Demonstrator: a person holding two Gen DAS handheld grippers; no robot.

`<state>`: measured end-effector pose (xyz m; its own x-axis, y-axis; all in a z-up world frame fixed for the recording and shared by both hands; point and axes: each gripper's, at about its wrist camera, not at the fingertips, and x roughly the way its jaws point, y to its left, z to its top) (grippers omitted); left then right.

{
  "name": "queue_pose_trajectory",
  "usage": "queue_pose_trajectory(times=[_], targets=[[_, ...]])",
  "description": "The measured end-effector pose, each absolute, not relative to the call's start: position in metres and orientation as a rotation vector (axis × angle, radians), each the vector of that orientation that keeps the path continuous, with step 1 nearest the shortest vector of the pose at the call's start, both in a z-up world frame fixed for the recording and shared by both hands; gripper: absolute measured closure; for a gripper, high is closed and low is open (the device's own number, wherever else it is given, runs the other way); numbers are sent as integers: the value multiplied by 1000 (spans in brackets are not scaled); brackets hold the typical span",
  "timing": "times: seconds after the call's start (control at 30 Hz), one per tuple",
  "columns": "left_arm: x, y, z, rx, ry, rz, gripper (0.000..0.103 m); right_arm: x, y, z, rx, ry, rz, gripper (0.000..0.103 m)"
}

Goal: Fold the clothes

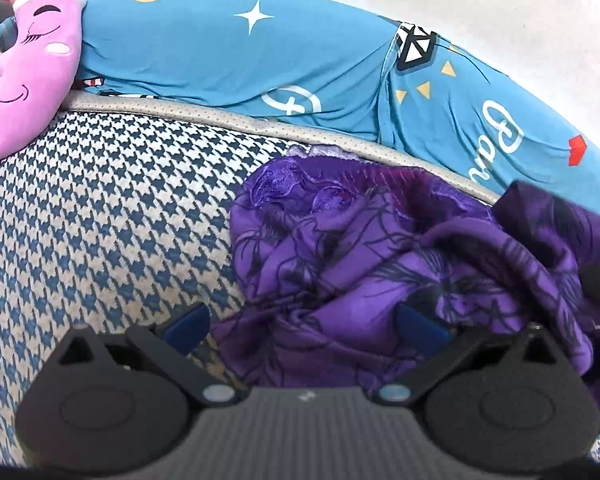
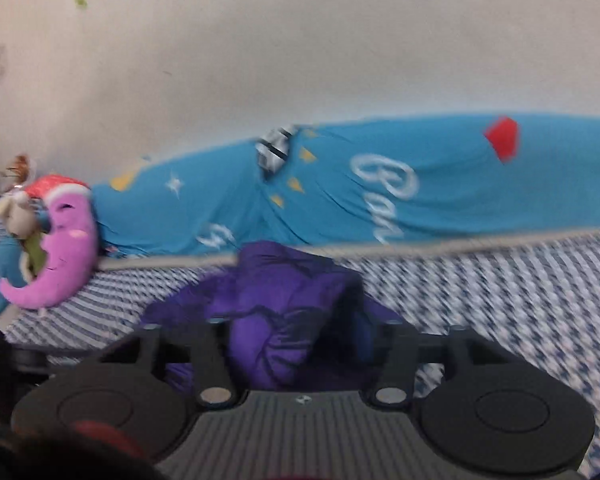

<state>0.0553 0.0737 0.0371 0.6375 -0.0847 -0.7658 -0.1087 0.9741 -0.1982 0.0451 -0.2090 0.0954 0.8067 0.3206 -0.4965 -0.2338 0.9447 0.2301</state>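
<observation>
Both grippers, left gripper [image 1: 304,330] and right gripper [image 2: 296,344]: black ribbed housing, 2 round discs, 2 silver pivot screws, blue finger pads [image 1: 188,326].

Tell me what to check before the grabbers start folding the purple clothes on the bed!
1. Crumpled purple patterned garment lies flat: not ok, it is bunched up.
2. Left gripper open: ok, blue pads apart with cloth between them.
3. Right gripper holding cloth: cannot tell, picture is blurred.
4. Pink crescent moon plush toy away from the garment: ok.
5. Blue-and-white houndstooth bed cover has bare room beside the garment: ok.
</observation>
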Motion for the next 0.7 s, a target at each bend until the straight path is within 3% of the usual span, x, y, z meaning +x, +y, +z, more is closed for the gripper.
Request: queue_pose_trajectory(times=[0.37,0.57,0.7], targets=[[52,90,43,-201,844,121,0,12,-264,122,337,517,200,48],[49,98,44,-214,851,133,0,0,-238,128,371,483,328,43],[49,99,43,-218,853,133,0,3,-205,124,321,492,448,34]])
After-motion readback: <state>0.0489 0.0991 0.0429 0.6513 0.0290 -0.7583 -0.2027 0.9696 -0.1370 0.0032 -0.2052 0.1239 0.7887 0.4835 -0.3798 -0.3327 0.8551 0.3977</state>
